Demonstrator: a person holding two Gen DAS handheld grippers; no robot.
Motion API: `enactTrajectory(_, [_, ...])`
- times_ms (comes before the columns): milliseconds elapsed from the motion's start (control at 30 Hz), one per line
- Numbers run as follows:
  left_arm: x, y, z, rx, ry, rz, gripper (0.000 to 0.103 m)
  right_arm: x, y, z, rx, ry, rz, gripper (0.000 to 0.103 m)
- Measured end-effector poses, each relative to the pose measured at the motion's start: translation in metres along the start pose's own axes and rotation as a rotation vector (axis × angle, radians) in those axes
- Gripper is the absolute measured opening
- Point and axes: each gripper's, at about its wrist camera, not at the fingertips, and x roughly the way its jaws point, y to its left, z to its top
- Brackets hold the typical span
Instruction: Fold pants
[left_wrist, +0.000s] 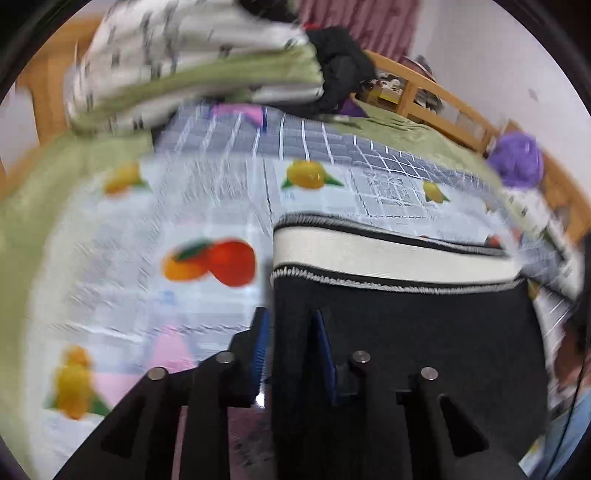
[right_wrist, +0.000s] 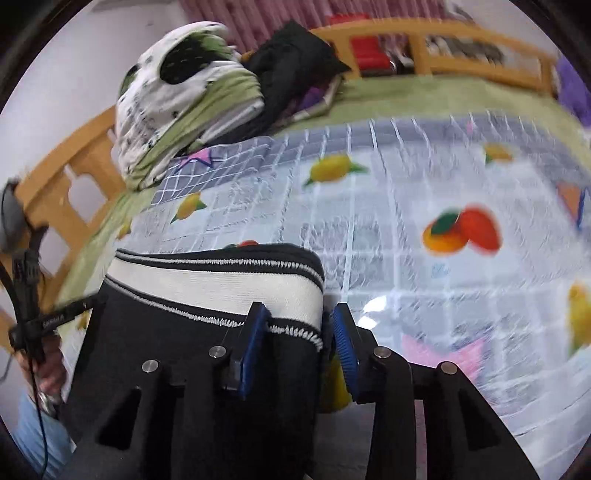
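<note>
Black pants with a white waistband edged in zigzag stitching hang between both grippers above a fruit-print sheet. My left gripper is shut on the left edge of the pants just under the waistband, blue pads on both sides of the fabric. In the right wrist view the pants fill the lower left. My right gripper is shut on the right corner of the waistband. Both views are blurred by motion.
The bed sheet with fruit print and grey grid border covers the bed. A folded green and white quilt and dark clothes lie at the head. A wooden bed rail runs behind. A purple bundle sits at right.
</note>
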Motion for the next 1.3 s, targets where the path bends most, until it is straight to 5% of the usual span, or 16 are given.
enactTrajectory(67, [-0.015,-0.014,0.003,0.064,-0.072,0.013,0.057,-0.022,0.006,0.005,-0.014,-0.077,-0.048,0.033])
enactTrajectory(233, [-0.006,-0.058,0.033,0.114,-0.126,-0.042,0.058,-0.014,0.056,0.021,-0.145,-0.069,0.009,0.033])
enactTrajectory(400, [0.061,-0.065,0.024,0.094,0.036,0.065,0.058,0.062,0.066,0.011,-0.183,0.068,-0.085,0.03])
enactTrajectory(433, [0.064,-0.062,0.017,0.081,0.027,0.059,0.059,0.06,0.06,0.012,-0.163,0.057,-0.048,0.03])
enactTrajectory(500, [0.059,-0.062,0.015,0.078,0.02,0.053,0.059,0.053,0.05,0.015,-0.11,0.052,-0.048,0.01])
enactTrajectory(667, [0.037,-0.065,-0.001,0.075,0.067,0.028,0.058,0.03,0.057,0.0,-0.148,0.02,-0.125,0.011])
enactTrajectory(900, [-0.014,-0.069,-0.055,0.044,0.147,-0.122,0.058,-0.026,0.08,-0.063,-0.227,0.037,-0.138,0.022])
enactTrajectory(1100, [-0.064,-0.049,-0.125,0.053,0.06,-0.068,0.058,-0.073,0.082,-0.14,-0.269,0.012,-0.17,0.03])
enactTrajectory(1300, [-0.096,-0.049,-0.14,0.042,0.048,0.032,0.058,-0.1,0.072,-0.181,-0.184,0.05,-0.148,0.03])
